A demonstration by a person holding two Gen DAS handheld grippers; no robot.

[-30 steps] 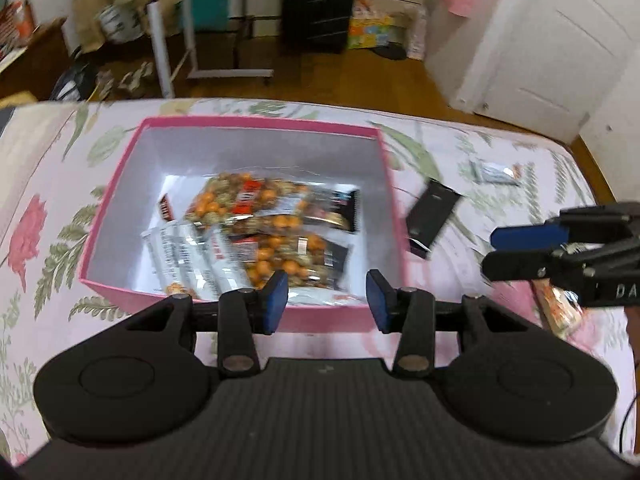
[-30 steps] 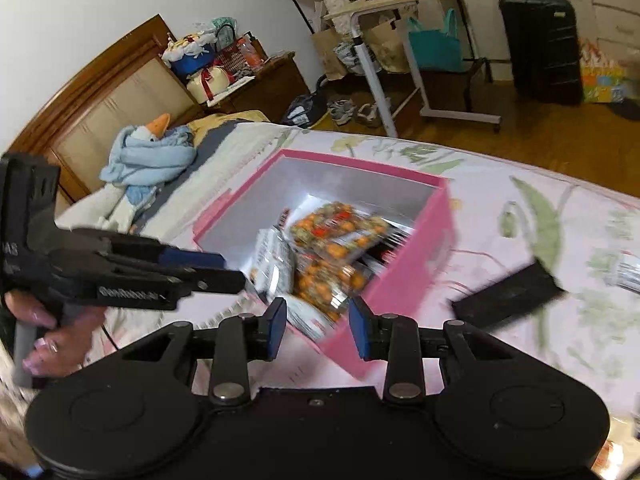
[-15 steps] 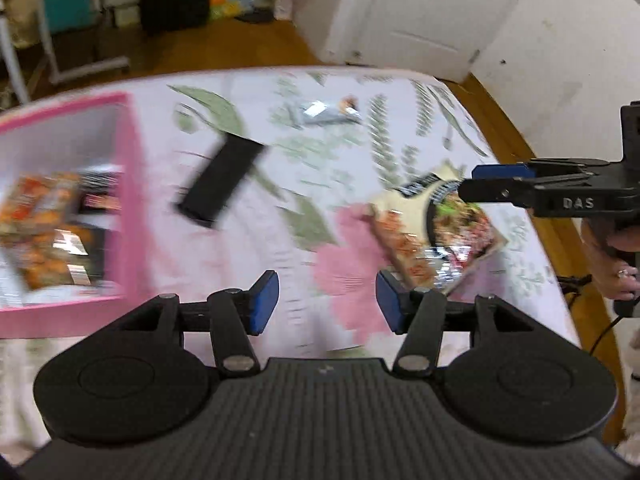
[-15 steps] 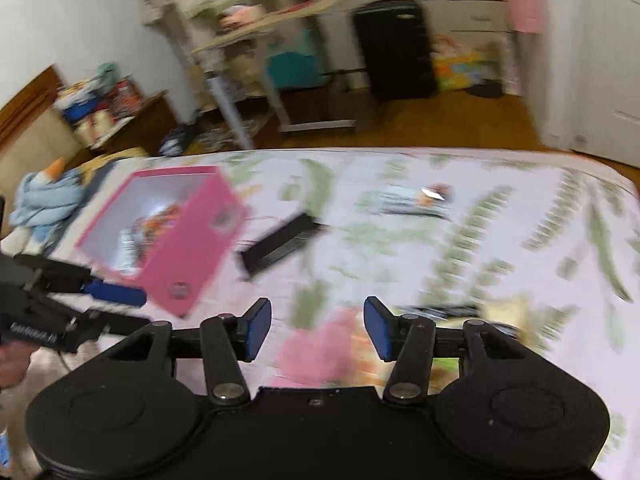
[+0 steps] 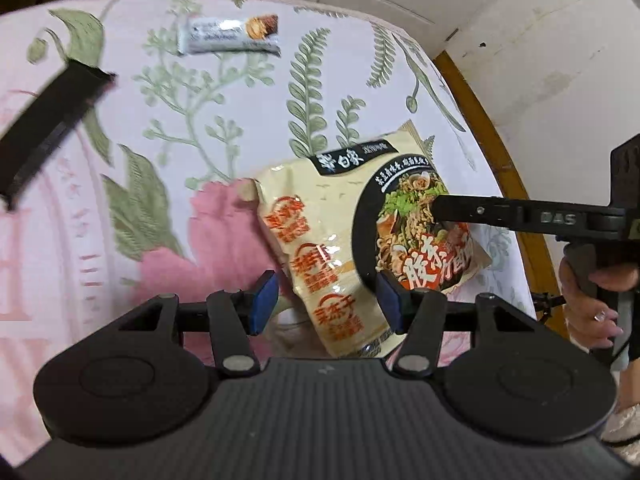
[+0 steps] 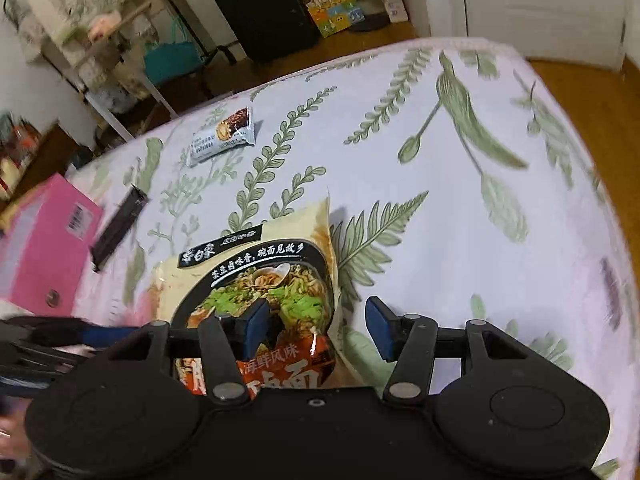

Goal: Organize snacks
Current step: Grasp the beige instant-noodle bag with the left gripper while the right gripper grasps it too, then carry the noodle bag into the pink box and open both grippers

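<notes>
Swung away from the pink box [image 6: 44, 240], which filled the left view a second ago and now sits at the far left edge of the right view only. Both grippers closer to the noodle packet [image 5: 360, 240] than half a second back. Left gripper [image 5: 326, 300] low over the packet's near end, jaws spread, blue pads either side of the wrapper, nothing pinched. Right gripper [image 6: 316, 330] over the packet's right edge, jaws likewise spread and empty, left pad above the printed bowl, right pad above bare bedspread; seen side-on from the left view, its tip over the bowl picture. Packet lying flat on the floral bedspread [image 6: 460, 200], near the bed's right side. Black bar wrapper [image 5: 48, 124] left of the packet, just beside the box in the right view. Grey snack bar [image 6: 222, 136] farther off, well apart from the rest. Beyond the bed: wooden floor [image 6: 580, 80], black suitcase [image 6: 266, 12], teal bag [image 6: 172, 58], white door [image 6: 540, 4], cluttered rolling desk at far left.
</notes>
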